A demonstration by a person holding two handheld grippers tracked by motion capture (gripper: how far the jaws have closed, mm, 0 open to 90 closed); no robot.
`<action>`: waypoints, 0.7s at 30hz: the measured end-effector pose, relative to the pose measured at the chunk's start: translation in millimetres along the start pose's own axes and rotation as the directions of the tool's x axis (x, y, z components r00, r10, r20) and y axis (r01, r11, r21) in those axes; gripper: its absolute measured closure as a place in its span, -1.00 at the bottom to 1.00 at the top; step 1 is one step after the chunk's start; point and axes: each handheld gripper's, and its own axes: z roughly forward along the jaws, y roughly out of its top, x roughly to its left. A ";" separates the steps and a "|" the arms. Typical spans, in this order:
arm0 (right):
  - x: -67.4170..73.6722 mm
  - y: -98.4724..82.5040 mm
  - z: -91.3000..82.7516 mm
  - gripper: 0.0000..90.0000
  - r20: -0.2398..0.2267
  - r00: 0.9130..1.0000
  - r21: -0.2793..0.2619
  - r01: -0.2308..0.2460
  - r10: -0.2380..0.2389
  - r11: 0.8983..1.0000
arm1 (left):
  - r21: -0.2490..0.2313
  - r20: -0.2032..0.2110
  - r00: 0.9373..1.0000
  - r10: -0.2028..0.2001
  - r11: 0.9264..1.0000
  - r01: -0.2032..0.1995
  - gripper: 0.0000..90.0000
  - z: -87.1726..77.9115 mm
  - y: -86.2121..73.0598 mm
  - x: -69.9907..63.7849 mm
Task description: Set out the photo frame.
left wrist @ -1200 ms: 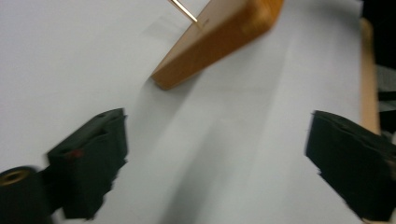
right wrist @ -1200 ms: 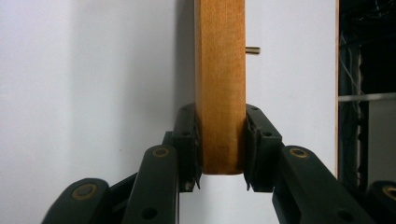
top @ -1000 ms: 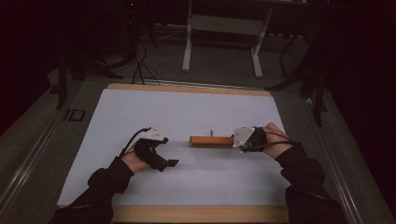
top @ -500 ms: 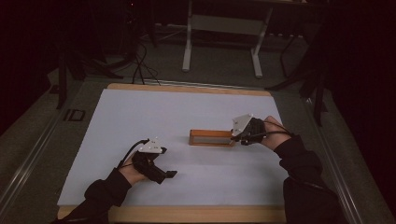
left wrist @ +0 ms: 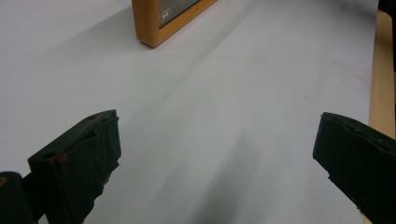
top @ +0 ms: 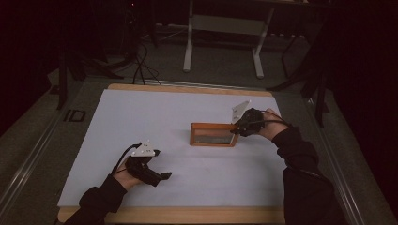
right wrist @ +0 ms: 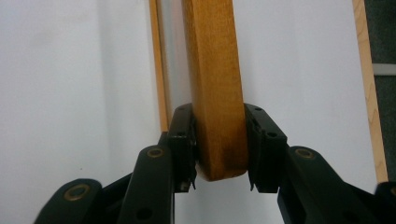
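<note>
A wooden picture frame [top: 211, 134] with a dark pane stands tilted up on its long edge on the white tabletop [top: 155, 112], right of centre. My right gripper [top: 237, 131] is shut on the frame's right end. In the right gripper view the wooden frame [right wrist: 217, 84] sits between the two pads of my right gripper [right wrist: 219, 140]. Those jaws have just eased slightly wider, with the wood still between them. My left gripper [top: 162, 165] hovers near the front left, open and holding nothing. In the left gripper view my left gripper [left wrist: 219, 135] has its jaws spread wide over bare tabletop, with a corner of the frame [left wrist: 156, 28] farther off.
The table's wooden border [top: 187, 88] runs along its far and near edges. Beyond it a white stand [top: 223, 28] rests on the dark floor with cables [top: 141, 61]. A metal rail [top: 33, 154] flanks the table's left side.
The frame, lying low before, has been tipped up by the right gripper, which rose and moved away. The left gripper has drifted left and toward the near edge.
</note>
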 end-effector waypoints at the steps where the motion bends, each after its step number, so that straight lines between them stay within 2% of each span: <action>1: -1.3 0.4 0.3 0.47 -0.004 1.000 0.004 -0.001 0.001 1.000 | 0.001 -0.005 1.000 0.001 1.000 -0.001 -0.97 0.4 -0.6 0.0; 9: -12.5 -0.8 3.5 0.43 -0.032 0.999 -0.001 -0.033 0.033 0.999 | 0.012 0.003 1.000 -0.007 1.000 0.007 -0.97 4.5 -5.1 2.4; 13: -21.9 -0.8 7.5 0.39 -0.052 0.997 0.000 -0.060 0.059 0.998 | 0.006 0.012 1.000 -0.025 1.000 0.025 -0.97 5.3 -6.8 5.5; 21: -37.2 1.7 15.0 0.32 -0.079 0.994 0.031 -0.077 0.079 0.997 | 0.002 0.013 0.999 -0.034 0.999 0.034 -0.97 6.7 -8.6 8.6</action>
